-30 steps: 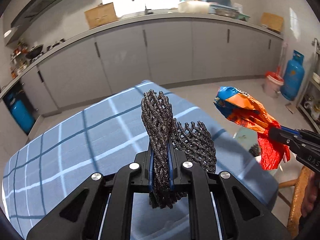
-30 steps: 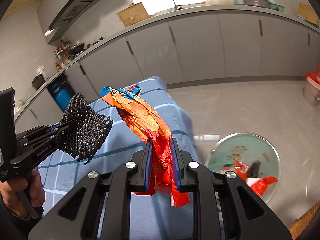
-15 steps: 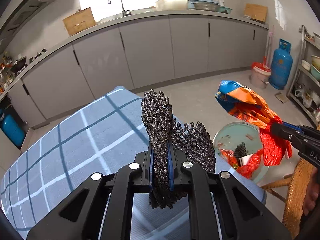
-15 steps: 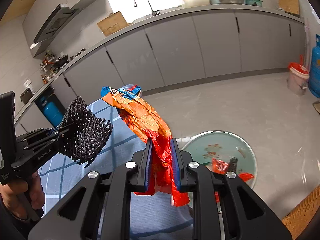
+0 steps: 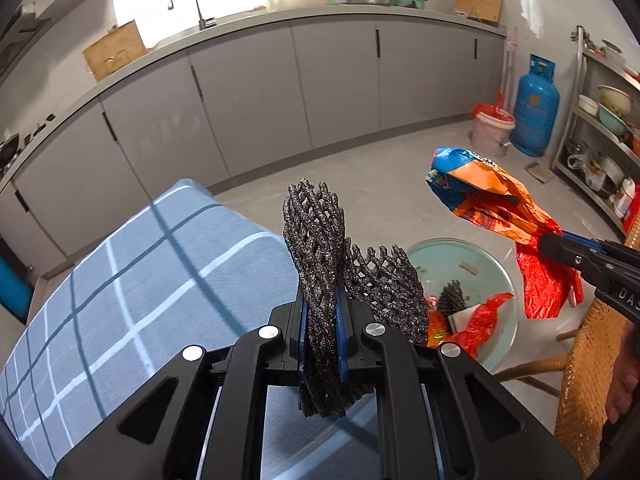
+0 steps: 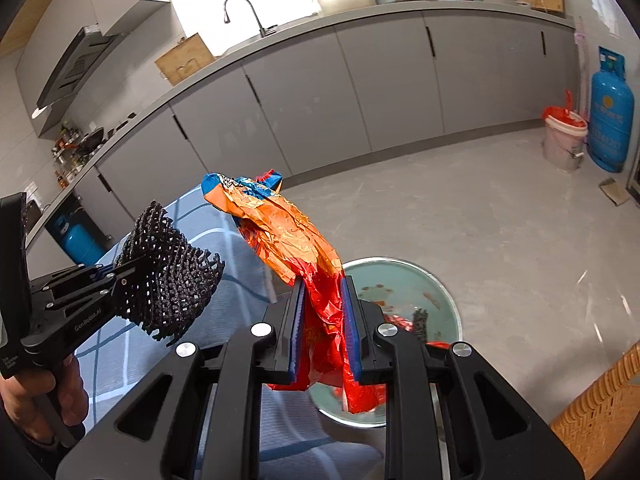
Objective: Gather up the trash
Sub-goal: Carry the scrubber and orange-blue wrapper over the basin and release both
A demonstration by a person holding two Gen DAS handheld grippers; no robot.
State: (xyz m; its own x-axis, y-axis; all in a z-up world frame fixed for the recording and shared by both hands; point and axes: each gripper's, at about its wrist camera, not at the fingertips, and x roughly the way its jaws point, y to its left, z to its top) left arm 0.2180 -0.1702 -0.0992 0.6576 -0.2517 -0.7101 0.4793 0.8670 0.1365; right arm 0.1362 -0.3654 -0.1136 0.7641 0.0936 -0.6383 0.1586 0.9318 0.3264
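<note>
Beyond the edge of the blue checked tablecloth (image 5: 132, 280) a pale green basin (image 5: 480, 256) now sits well inside both views, where a second ago the left wrist view showed only cloth and cabinets and the right wrist view caught the basin at its lower right; both hands have swung away from the table toward it, so the carry looks nearly finished. The left gripper (image 5: 322, 308) is clamped on a piece of black foam netting (image 5: 316, 240), which stands up between the blue pads and bulges out to the right, its lower end hanging below the jaws; the grip looks unchanged across the second. The right gripper (image 6: 323, 320) is closed on a crumpled orange and red snack wrapper (image 6: 288, 236), the blue-topped end sticking forward and a red tail dangling beneath; that hold too looks the same as before. Seen from the right wrist, the wrapper's tail hangs in front of the basin's near side, though whether it is truly above the rim cannot be told. The basin already holds red wrapper scraps (image 5: 476, 316) and another bit of netting, so it seems to serve as the trash container; my judgement is that the next step is to bring both loads fully over it and let go, the right likely first, since the netting looks to be nearer the table.
</note>
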